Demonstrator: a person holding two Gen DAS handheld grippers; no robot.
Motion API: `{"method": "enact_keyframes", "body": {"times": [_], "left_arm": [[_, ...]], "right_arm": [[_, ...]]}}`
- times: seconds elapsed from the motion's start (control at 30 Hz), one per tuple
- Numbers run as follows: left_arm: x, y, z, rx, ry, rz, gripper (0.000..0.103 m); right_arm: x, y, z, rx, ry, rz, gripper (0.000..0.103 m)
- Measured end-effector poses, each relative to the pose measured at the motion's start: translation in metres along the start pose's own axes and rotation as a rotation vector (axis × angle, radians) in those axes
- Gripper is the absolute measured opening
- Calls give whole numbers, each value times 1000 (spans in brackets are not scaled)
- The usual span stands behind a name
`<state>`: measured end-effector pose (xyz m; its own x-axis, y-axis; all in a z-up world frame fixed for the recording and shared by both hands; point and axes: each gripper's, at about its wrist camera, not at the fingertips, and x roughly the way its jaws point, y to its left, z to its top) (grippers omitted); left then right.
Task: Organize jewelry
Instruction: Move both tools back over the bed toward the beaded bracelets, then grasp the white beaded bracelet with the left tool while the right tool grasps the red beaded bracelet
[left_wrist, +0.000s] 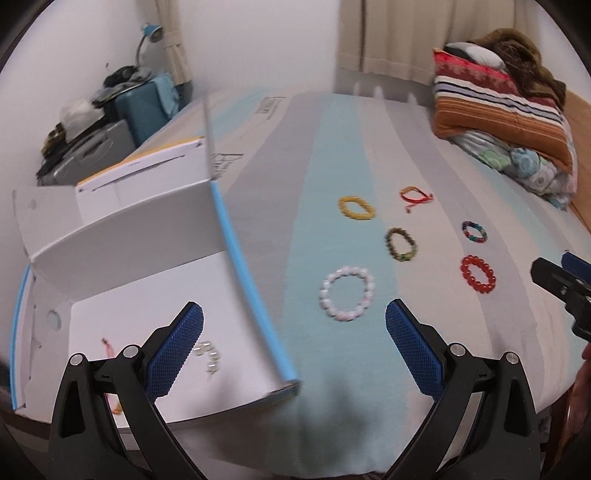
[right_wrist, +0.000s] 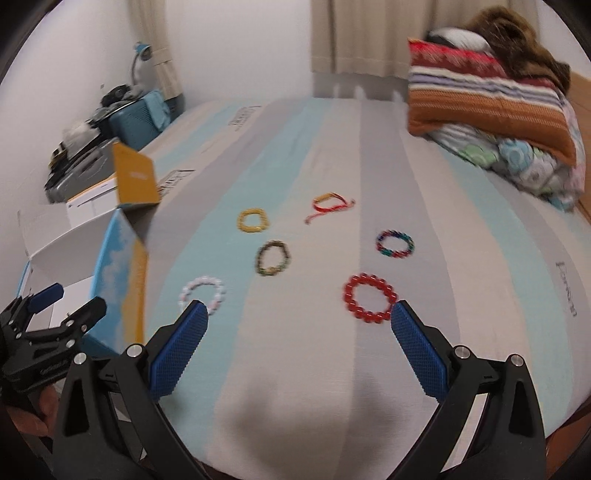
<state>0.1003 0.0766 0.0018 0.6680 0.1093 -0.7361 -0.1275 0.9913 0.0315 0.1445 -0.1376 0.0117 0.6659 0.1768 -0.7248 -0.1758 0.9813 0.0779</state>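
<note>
Bracelets wait on the bed. Right hand-held gripper (right_wrist: 297, 345), spread wide and empty, is just behind the red bracelet (right_wrist: 369, 297); those round beads might slip out.

Soft, even indoor light, moderately bright, no glare. Faint shadow on the bed (right_wrist: 295, 417) just in front of each gripper. Both views motion-blurred; box (left_wrist: 236, 266) edges and bracelets smeared. Strong fisheye bending, dark vignette at the corners.
</note>
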Motion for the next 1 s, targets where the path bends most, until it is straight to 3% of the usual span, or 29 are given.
{"method": "enact_keyframes", "body": {"times": [0.4,0.57,1.0], "left_arm": [[47,-74,15,74,-9,-72,97],[85,-78,12,40,59,-102,97],[161,-65,8,10,116,-63,96]], "right_arm": [[47,-60,0,42,55,-39,95],[77,-79,-1,65,97,-34,93],[159,-88,-5,57,183,-38,81]]}}
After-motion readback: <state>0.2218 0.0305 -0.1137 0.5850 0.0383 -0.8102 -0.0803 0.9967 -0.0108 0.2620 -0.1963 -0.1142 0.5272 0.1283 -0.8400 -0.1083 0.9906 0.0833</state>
